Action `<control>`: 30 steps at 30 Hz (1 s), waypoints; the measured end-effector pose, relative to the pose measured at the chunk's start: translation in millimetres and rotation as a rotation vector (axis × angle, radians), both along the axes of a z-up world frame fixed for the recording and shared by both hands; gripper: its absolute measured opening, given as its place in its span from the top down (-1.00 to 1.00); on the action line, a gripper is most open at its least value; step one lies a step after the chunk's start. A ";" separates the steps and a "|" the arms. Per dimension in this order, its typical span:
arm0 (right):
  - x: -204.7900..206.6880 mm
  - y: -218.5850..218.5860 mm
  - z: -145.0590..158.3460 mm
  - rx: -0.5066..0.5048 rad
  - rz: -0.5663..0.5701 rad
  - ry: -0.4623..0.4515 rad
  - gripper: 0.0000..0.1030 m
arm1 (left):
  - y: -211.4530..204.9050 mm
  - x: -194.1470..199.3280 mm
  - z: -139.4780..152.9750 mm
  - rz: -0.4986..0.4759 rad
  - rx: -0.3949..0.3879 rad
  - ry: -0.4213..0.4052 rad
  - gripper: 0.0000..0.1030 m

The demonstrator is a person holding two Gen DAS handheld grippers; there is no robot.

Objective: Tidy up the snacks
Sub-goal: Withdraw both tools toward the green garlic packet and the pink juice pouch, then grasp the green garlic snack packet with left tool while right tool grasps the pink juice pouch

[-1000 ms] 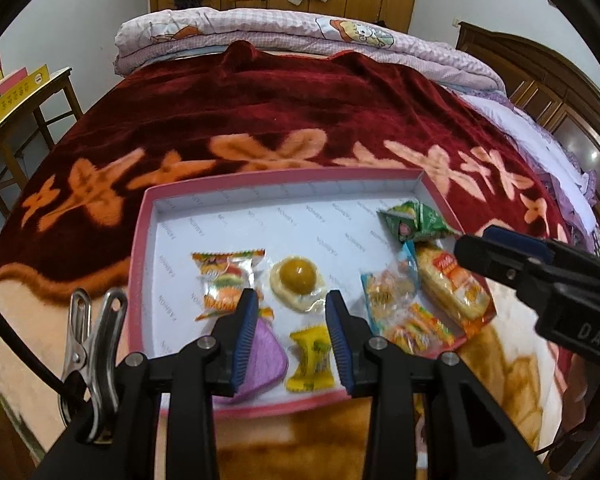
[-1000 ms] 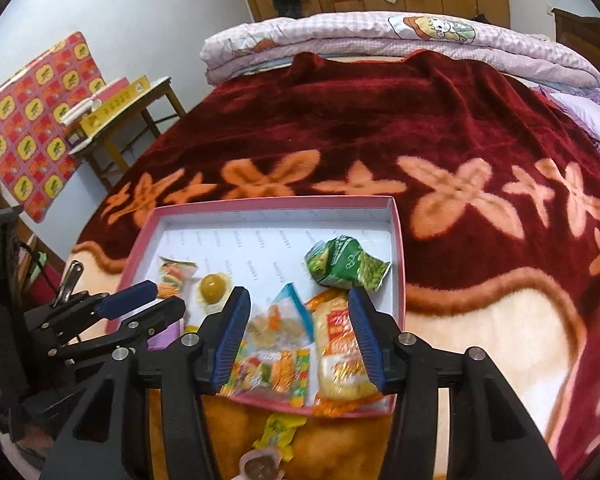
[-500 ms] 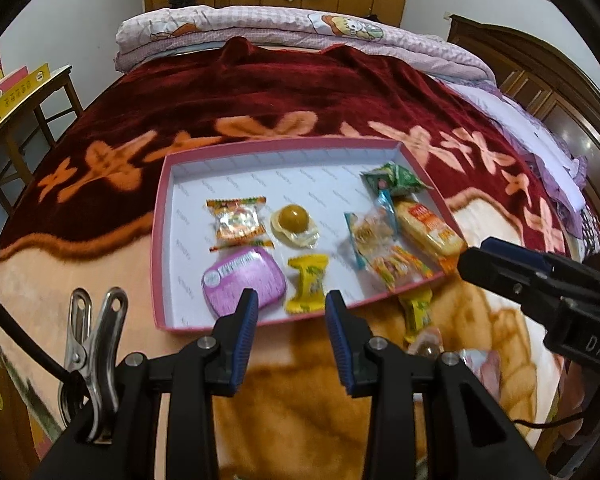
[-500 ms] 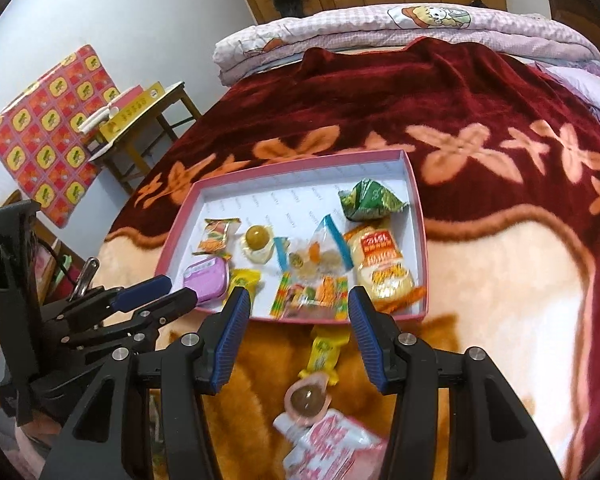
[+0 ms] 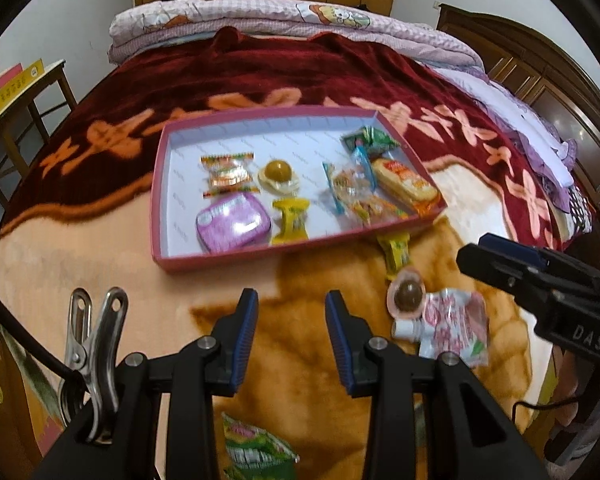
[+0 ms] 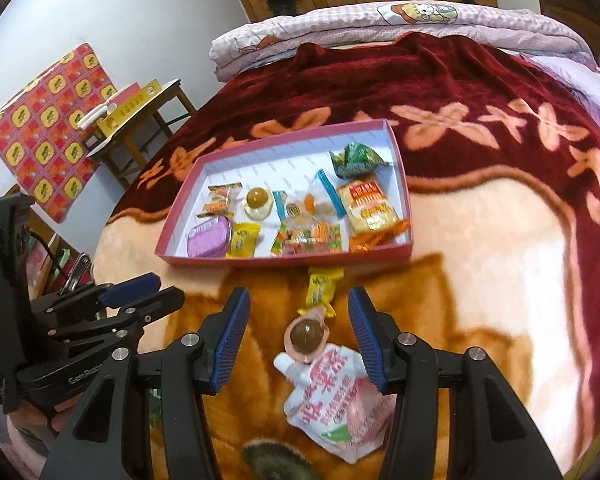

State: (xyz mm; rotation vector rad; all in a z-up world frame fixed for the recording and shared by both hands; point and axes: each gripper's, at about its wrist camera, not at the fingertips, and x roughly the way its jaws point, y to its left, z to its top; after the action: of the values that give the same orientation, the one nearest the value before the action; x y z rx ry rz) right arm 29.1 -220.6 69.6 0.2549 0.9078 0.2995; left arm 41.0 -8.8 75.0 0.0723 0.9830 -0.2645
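Observation:
A pink-rimmed box (image 5: 158,184) (image 6: 402,168) lies on the bed and holds several snacks, among them a purple tin (image 5: 232,222) (image 6: 209,236) and a bread pack (image 5: 404,182) (image 6: 368,204). In front of it on the blanket lie a yellow candy (image 5: 396,252) (image 6: 322,286), a brown jelly cup (image 5: 407,294) (image 6: 305,336) and a pink-white pouch (image 5: 454,326) (image 6: 332,396). A green packet (image 5: 254,450) lies nearest. My left gripper (image 5: 291,324) is open and empty above bare blanket. My right gripper (image 6: 299,328) is open, with the jelly cup between its fingers but apart from them.
The dark red and orange blanket (image 5: 300,72) covers the bed, with folded quilts (image 6: 400,28) at the far end. A wooden side table (image 6: 140,120) and a red patterned board (image 6: 48,128) stand at the left. A wooden headboard (image 5: 540,64) is at the right.
Both grippers have pulled back from the box toward the bed's near edge. The loose snacks in front of the box have come into view, now under the right gripper.

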 end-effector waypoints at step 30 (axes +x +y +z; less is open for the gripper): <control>-44.3 -8.8 -34.8 -0.077 -0.030 0.079 -0.04 | 39.9 -59.1 -29.3 0.035 0.005 0.115 0.22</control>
State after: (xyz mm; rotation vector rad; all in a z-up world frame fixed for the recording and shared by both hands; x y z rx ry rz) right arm -15.2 -229.3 34.8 0.2107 0.9905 0.2275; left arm -18.1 31.2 45.7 0.0445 1.0978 -0.2365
